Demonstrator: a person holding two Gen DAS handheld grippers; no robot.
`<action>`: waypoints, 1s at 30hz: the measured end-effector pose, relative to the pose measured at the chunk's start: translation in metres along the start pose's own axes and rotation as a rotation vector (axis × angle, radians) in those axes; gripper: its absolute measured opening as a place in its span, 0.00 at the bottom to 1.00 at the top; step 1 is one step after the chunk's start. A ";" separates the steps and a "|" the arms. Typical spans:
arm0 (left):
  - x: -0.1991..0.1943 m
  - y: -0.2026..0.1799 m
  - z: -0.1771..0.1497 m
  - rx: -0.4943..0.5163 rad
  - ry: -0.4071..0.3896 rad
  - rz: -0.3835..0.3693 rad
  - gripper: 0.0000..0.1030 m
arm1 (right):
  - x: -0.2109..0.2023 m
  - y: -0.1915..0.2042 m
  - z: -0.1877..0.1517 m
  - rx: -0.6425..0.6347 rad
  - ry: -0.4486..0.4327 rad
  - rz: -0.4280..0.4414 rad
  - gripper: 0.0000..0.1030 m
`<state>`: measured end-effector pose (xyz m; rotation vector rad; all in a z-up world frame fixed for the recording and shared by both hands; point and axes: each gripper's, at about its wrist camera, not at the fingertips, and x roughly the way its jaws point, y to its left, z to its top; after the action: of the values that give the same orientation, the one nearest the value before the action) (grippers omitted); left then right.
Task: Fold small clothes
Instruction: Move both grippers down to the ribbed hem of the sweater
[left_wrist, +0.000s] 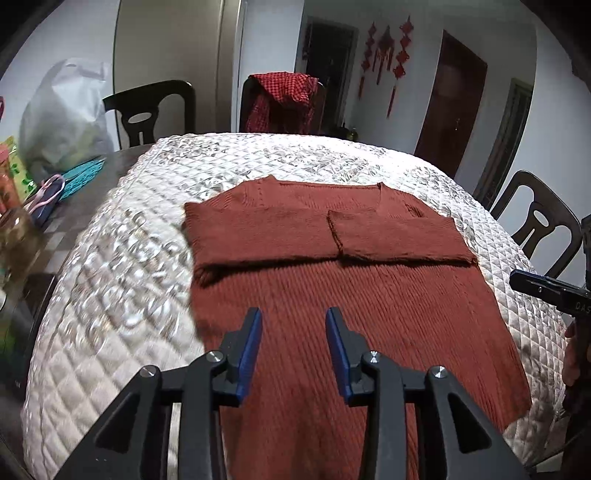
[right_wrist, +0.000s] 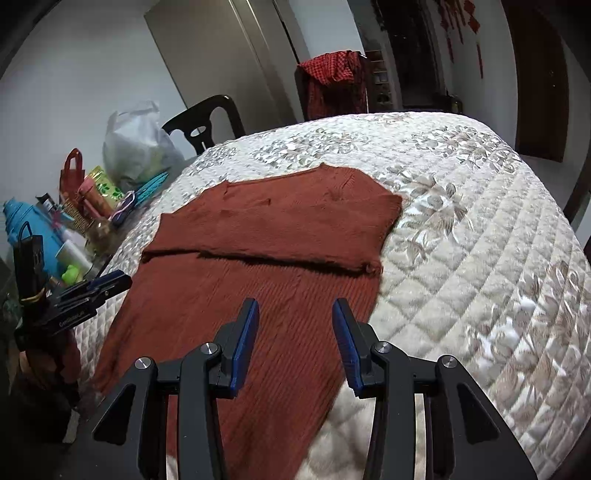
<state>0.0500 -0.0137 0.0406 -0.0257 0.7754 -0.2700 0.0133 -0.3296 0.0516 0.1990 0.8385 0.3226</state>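
A rust-red knit sweater lies flat on the white quilted cover, both sleeves folded across the chest. It also shows in the right wrist view. My left gripper is open and empty, hovering above the sweater's lower body near its left edge. My right gripper is open and empty above the sweater's lower right part. The right gripper also shows at the right edge of the left view; the left gripper shows at the left in the right view.
Dark chairs stand around the table; one carries a red checked garment. A white plastic bag, bottles and boxes crowd the table's left end. The quilted cover stretches bare to the right.
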 end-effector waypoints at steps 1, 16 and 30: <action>-0.003 0.000 -0.003 0.000 -0.001 0.003 0.39 | -0.001 0.001 -0.002 0.000 0.002 0.002 0.41; -0.021 0.006 -0.039 -0.004 0.005 0.033 0.43 | -0.003 0.004 -0.039 0.039 0.042 0.010 0.41; -0.034 0.030 -0.074 -0.103 0.041 -0.023 0.43 | -0.010 -0.013 -0.069 0.110 0.073 0.014 0.42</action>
<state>-0.0172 0.0289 0.0073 -0.1266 0.8294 -0.2530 -0.0426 -0.3420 0.0098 0.2973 0.9285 0.2983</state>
